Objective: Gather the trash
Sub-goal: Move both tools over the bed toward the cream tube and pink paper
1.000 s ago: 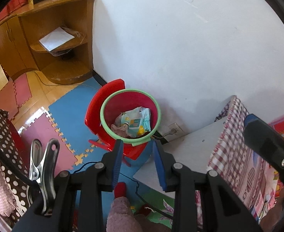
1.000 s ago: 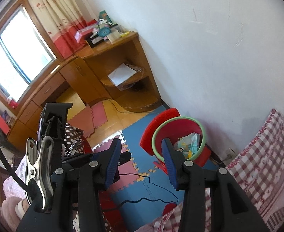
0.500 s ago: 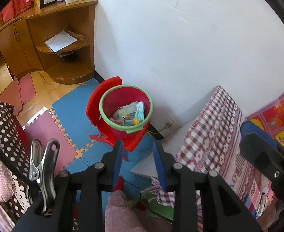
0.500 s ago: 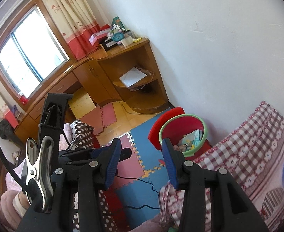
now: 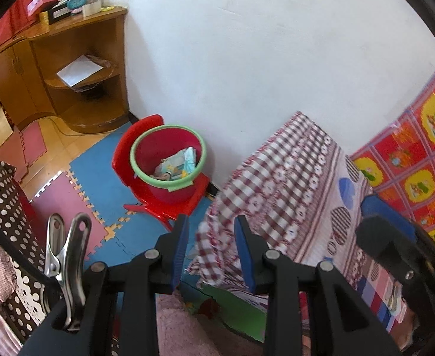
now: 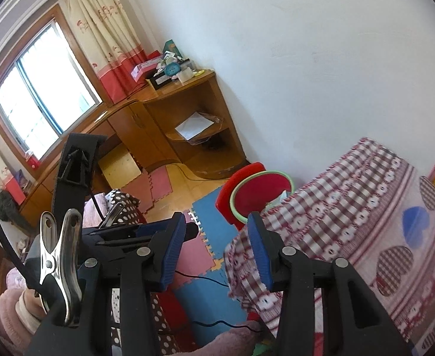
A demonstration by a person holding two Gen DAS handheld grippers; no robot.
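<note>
White wall and a bedroom corner fill the background; foam floor mats (image 5: 98, 175) in blue and pink cover the ground below.

Bin: red trash bin (image 5: 170, 166) with a green rim sits on the seat of a small red chair (image 5: 125, 151), tucked against the wall between the wooden desk (image 5: 69, 68) and the bed (image 5: 300, 195). Probable reason: raised on the chair and set beside the bed, it is easy to drop things into. Crumpled wrappers (image 5: 177, 166) already lie inside it, so some trash is collected. No loose trash can be made out elsewhere on the floor or bed.

Left hand-held gripper (image 5: 210, 246): jaws apart, nothing between the blue pads; it points steeply down at the floor between chair and bed corner.

Right hand-held gripper (image 6: 217, 252): jaws apart, empty, aimed more shallowly across the room; from this view the bed's checked cover hides part of the bin.

Clearance: the bin's open top is unobstructed from above. Free floor lies on the mat side toward the desk. The bed corner with its hanging cloth stands just beside the chair and narrows any approach from that side. A black cable (image 6: 205, 281) trails across the mats; judged a snag risk for low moves.
</note>
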